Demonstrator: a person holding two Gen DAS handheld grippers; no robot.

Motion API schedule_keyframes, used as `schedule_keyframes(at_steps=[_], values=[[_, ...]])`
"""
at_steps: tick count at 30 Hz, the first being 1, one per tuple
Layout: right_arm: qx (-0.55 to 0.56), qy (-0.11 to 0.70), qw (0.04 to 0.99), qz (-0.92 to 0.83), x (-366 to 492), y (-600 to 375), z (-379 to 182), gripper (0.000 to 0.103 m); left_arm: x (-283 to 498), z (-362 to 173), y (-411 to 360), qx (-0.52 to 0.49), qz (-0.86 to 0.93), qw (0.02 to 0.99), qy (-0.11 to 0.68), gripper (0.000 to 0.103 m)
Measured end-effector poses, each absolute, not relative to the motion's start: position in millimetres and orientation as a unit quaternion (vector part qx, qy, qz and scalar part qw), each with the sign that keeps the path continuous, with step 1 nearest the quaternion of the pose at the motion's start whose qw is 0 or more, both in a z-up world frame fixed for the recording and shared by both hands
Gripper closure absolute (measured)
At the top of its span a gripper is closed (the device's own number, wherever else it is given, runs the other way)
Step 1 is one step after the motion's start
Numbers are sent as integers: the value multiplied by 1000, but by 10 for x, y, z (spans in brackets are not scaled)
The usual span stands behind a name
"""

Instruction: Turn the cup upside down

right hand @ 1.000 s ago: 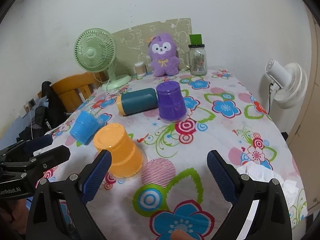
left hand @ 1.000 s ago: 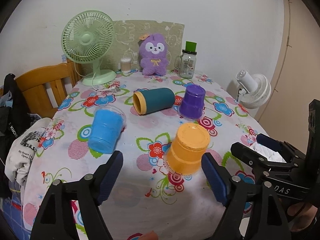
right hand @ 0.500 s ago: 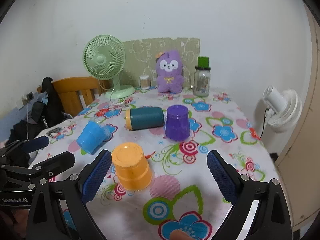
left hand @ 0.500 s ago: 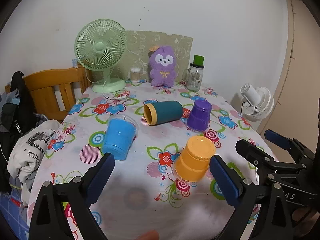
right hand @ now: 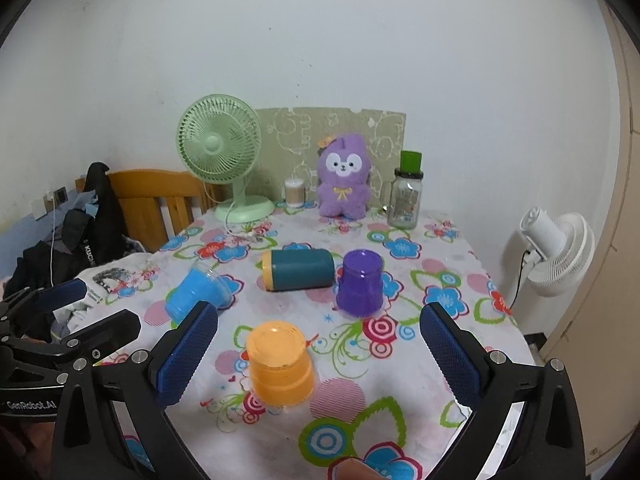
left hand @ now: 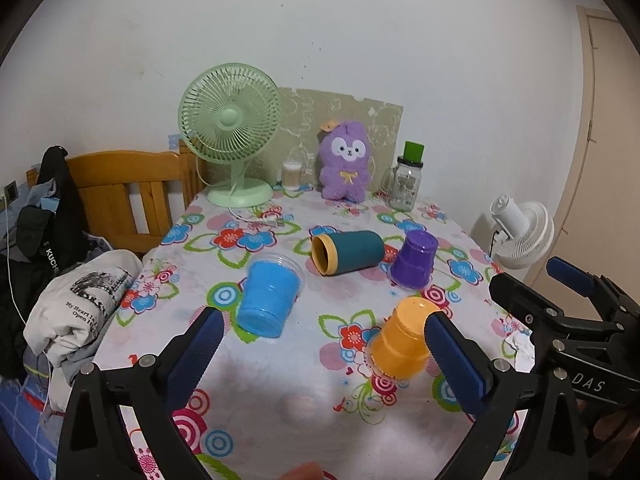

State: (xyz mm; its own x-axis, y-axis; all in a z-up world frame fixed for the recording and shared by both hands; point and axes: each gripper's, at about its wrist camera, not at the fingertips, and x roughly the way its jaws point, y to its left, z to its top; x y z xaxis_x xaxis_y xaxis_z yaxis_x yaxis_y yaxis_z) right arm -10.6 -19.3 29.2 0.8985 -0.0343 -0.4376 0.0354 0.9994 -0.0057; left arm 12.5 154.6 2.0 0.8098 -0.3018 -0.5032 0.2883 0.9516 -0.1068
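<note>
Several cups sit on the flowered tablecloth [left hand: 280, 400]. The orange cup [left hand: 402, 338] [right hand: 280, 364] and the purple cup [left hand: 414, 258] [right hand: 360, 288] stand upside down. The teal cup [left hand: 348, 252] [right hand: 298, 269] lies on its side, mouth to the left. The blue cup [left hand: 270, 298] [right hand: 198, 294] lies tilted on its side. My left gripper [left hand: 326, 360] is open and empty, near the table's front edge. My right gripper [right hand: 320, 356] is open and empty, raised in front of the orange cup.
A green fan [left hand: 230, 132], a small jar [left hand: 292, 174], a purple plush toy [left hand: 346, 160] and a glass jar with a green lid [left hand: 408, 178] stand at the back. A wooden chair [left hand: 120, 192] with clothes is on the left, a white fan [left hand: 520, 232] on the right.
Both grippers have pulled back and up from the table; the cups look smaller and farther. The cups have not moved.
</note>
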Motion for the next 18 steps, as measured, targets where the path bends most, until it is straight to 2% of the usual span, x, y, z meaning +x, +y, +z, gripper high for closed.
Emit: schedule_keyframes(at_steps=[18], values=[[-24, 127, 991, -34, -265, 61, 676, 0, -131, 238, 1706, -9, -114, 982, 148, 0]])
